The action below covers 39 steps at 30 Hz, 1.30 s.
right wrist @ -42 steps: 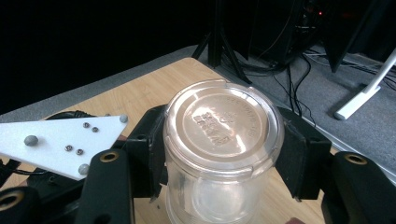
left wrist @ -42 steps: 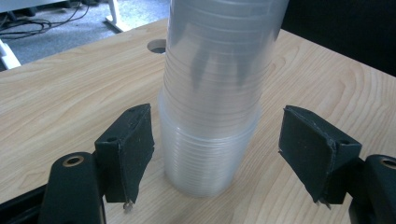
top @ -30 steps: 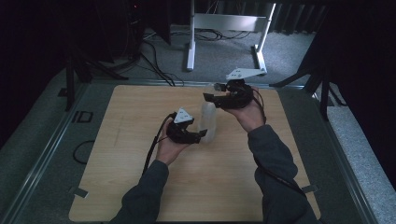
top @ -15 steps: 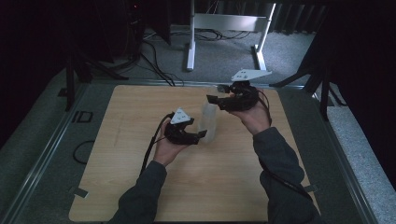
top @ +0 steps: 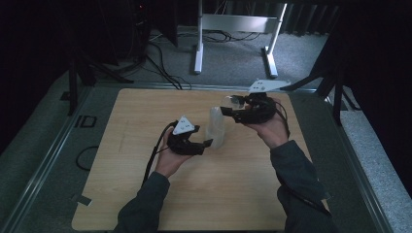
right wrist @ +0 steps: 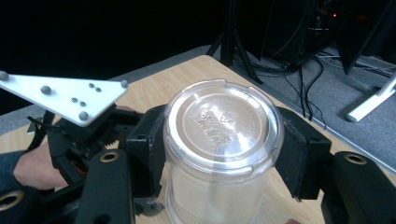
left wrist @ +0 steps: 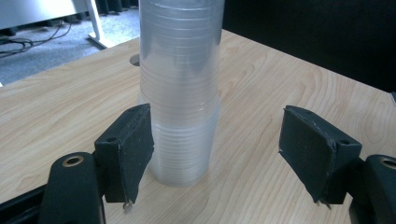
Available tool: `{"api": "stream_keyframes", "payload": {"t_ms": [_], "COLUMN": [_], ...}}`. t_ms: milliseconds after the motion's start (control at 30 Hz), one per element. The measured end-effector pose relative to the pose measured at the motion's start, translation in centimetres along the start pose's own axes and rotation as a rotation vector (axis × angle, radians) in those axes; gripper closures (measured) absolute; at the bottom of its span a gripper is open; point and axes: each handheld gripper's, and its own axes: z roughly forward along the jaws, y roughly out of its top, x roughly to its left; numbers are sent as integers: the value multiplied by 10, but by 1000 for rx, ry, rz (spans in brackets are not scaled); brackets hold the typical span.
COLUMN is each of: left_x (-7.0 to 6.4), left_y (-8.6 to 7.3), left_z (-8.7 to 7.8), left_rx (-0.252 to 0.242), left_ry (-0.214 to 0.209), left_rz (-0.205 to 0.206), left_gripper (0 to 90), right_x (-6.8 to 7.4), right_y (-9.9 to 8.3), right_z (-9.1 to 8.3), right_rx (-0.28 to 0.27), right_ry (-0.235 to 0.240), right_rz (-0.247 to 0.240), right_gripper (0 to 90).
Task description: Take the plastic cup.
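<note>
A tall stack of clear plastic cups [top: 216, 130] [left wrist: 180, 93] stands upside down near the middle of the wooden table [top: 131, 194]. My left gripper [top: 210, 143] [left wrist: 219, 154] is open at the stack's base. The stack sits between its jaws, close against the left pad [left wrist: 135, 144] and well apart from the right one. My right gripper [top: 229, 109] [right wrist: 223, 140] is shut on one clear cup [top: 227, 102] [right wrist: 223, 123]. It holds the cup bottom up at the top of the stack. The left gripper's white plate [right wrist: 65, 95] lies beyond it.
A white metal stand [top: 233, 24] and dark cables [top: 160, 58] lie on the grey floor beyond the table's far edge. A small round hole [left wrist: 134, 59] is set in the tabletop behind the stack. Bare wood spreads to the left and front.
My right gripper has shifted a little to the right and toward me with the top cup in its jaws. The left gripper has stayed at the stack's base.
</note>
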Motion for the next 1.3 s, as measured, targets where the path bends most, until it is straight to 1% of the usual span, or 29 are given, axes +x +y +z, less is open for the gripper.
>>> {"api": "stream_keyframes", "payload": {"t_ms": [133, 200, 367, 567, 633, 933, 1067, 1133, 1300], "left_x": [-2, -3, -8, -12, -12, -13, -14, -15, -16], "left_y": [0, 0, -1, -1, -2, -8, -9, -9, -10], "left_z": [-4, -7, -11, -14, -15, -17, -18, -18, -19], "left_rx": [-8, -14, -23, -29, -30, -41, -44, -50, -46], "left_ry": [-2, -8, -16, -23, -23, -25, -23, -16, -15], "left_rz": [7, 13, 26, 25, 22, 9, 15, 21, 25], "left_gripper": [262, 262, 262, 262, 263, 262, 262, 262, 263], "right_x": [1, 3, 5, 8, 8, 10, 10, 11, 11], "right_y": [-4, -9, -16, -25, -31, -47, -51, -55, -62], "right_z": [-5, -8, -11, -13, -14, -13, -11, -9, -5], "right_rx": [-2, 0, 11, 28, 32, 47, 61, 66, 76], "right_ry": [-2, 4, 9, 11, 17, 25, 27, 30, 34], "right_rz": [2, 9, 15, 10, 23, 41, 45, 49, 60], "right_gripper": [410, 410, 410, 410, 410, 410, 410, 410, 410]}}
